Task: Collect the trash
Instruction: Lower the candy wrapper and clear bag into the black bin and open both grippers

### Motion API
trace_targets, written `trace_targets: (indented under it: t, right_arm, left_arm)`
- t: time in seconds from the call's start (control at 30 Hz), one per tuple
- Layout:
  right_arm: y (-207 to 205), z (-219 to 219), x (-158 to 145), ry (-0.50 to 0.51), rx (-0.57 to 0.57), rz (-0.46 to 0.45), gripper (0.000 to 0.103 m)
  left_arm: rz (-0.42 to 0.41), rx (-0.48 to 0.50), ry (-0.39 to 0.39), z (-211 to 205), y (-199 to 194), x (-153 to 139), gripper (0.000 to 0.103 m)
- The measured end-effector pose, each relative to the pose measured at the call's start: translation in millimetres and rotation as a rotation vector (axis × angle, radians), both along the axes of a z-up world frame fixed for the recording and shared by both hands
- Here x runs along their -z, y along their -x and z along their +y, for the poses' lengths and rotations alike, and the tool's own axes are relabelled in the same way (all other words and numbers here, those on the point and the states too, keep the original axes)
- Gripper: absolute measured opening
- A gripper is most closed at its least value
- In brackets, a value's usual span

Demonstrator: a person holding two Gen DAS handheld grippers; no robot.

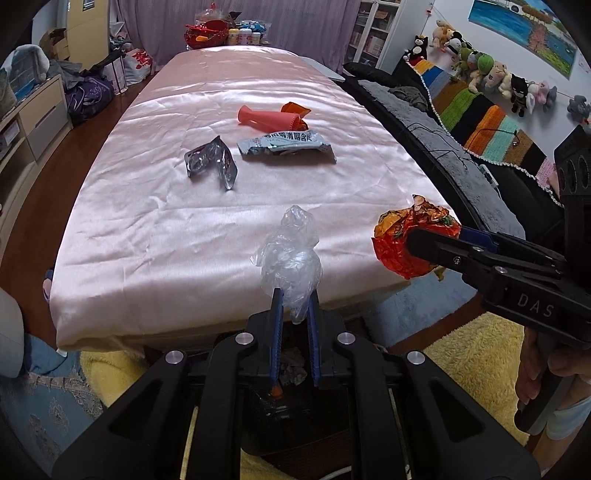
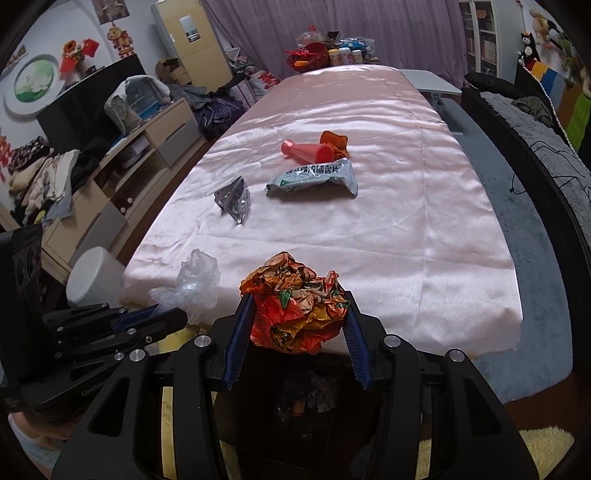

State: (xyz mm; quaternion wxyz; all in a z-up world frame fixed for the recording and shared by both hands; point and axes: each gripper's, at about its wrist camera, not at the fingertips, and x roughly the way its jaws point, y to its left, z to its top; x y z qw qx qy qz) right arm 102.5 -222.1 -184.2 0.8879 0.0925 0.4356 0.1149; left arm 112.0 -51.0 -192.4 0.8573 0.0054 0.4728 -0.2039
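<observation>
My left gripper (image 1: 295, 295) is shut on a crumpled clear plastic bag (image 1: 290, 251), held over the near edge of the pink-covered table (image 1: 166, 229). The bag also shows in the right wrist view (image 2: 195, 284). My right gripper (image 2: 299, 299) is shut on a crumpled orange-red wrapper (image 2: 299, 306), also seen in the left wrist view (image 1: 402, 236). On the table lie a silver blister pack (image 1: 212, 162), a silver-green packet (image 1: 288, 146), a red plastic cone (image 1: 271, 118) and an orange wrapper (image 1: 295, 109). A dark bin with trash (image 1: 291, 373) sits below both grippers.
A dark sofa with a grey throw (image 1: 424, 122) runs along the table's right side. A low TV cabinet (image 2: 122, 177) with clothes stands left. A white stool (image 2: 96, 277) is near the table's left corner. A red basket and bottles (image 1: 207, 35) sit at the far end.
</observation>
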Motion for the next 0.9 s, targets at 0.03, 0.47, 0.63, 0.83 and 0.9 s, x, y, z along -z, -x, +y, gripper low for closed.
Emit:
trace_targets:
  t: [0.03, 0.47, 0.63, 0.83, 0.9]
  right_arm:
    - [4.3, 1.4, 3.3, 0.003, -0.003, 0.008, 0.048]
    - [36.0, 17.1, 61.5, 0.044, -0.017, 0.141, 0.048]
    - [43.6, 27.2, 82.4, 0.057, -0.039, 0.194, 0.048]
    - [45.5, 34.9, 93.1, 0.043, -0.051, 0.235, 0.051]
    - [44.5, 35.2, 93.5, 0.037, -0.045, 0.239, 0.052]
  left_arm:
    - [0.005, 0.0, 0.001, 0.7, 4.4, 2.9, 0.011]
    - [0.125, -0.004, -0.026, 13.3, 43.4, 61.6, 0.011]
    - [0.175, 0.002, -0.033, 14.9, 54.7, 85.1, 0.011]
    - [0.228, 0.008, -0.025, 17.6, 57.4, 101.9, 0.013]
    - [0.236, 0.007, -0.026, 18.9, 56.2, 103.9, 0.016]
